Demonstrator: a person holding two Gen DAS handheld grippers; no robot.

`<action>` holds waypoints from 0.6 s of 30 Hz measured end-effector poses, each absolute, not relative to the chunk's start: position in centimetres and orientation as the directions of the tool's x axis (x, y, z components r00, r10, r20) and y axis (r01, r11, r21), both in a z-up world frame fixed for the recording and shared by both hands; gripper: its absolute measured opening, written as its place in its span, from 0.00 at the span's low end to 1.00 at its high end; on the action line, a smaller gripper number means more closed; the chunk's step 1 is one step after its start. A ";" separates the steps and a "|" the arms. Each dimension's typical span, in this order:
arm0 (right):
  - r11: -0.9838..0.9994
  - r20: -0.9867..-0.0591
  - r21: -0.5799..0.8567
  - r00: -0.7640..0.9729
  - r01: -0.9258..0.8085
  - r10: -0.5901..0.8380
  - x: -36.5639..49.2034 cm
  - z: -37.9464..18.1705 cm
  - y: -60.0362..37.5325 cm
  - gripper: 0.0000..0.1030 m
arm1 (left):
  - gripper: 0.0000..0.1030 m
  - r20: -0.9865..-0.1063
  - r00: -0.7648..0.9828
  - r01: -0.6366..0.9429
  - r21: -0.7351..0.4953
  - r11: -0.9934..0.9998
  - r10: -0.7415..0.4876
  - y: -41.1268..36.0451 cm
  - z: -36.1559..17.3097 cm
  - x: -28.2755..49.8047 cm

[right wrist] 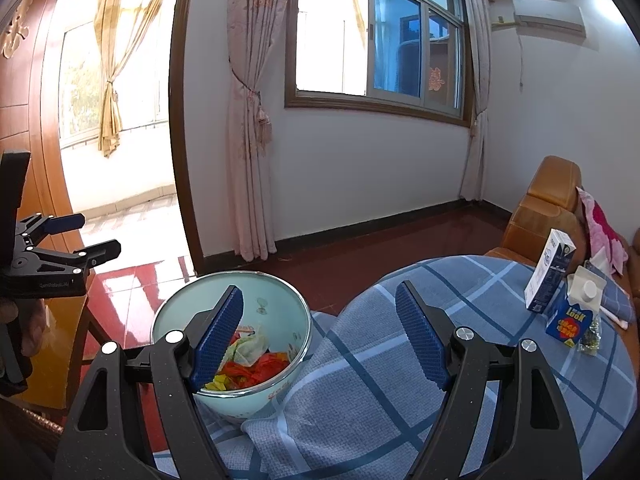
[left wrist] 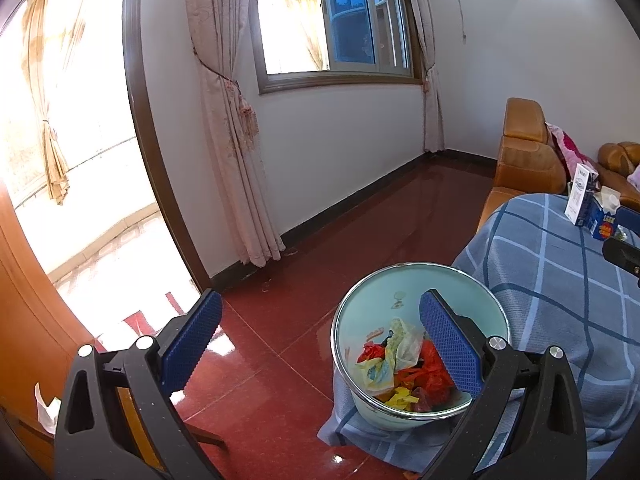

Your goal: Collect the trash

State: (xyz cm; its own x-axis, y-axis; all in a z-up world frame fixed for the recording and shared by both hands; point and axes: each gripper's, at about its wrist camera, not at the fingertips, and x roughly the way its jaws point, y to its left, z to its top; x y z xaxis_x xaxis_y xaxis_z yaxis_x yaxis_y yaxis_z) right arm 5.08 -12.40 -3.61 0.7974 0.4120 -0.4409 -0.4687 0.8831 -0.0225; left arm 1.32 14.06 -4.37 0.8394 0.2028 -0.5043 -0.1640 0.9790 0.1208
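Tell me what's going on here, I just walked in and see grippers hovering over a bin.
A person holds a gripper in each hand, collecting trash. Both the left gripper and right gripper are open and empty. The pale green bin beside the checked blue cloth already holds crumpled wrappers. Two cartons, a white one and a blue one, stand on the cloth, untouched.

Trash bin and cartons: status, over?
Left gripper open, empty; right gripper open, empty. Bin holds wrappers. Two cartons upright on the checked cloth, untouched. Path clear.
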 end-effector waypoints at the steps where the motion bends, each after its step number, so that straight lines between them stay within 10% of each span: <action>1: 0.883 -0.441 -0.021 0.797 -0.469 0.413 5.1 -3.6 -12.4 0.75 | 0.94 -0.503 0.840 -0.165 0.123 0.979 0.204 14.0 -4.4 1.3; 18: 0.884 -0.435 -0.017 0.800 -0.466 0.413 4.9 -3.5 -12.4 0.75 | 0.94 -0.502 0.834 -0.170 0.159 0.973 0.228 13.6 -4.5 1.6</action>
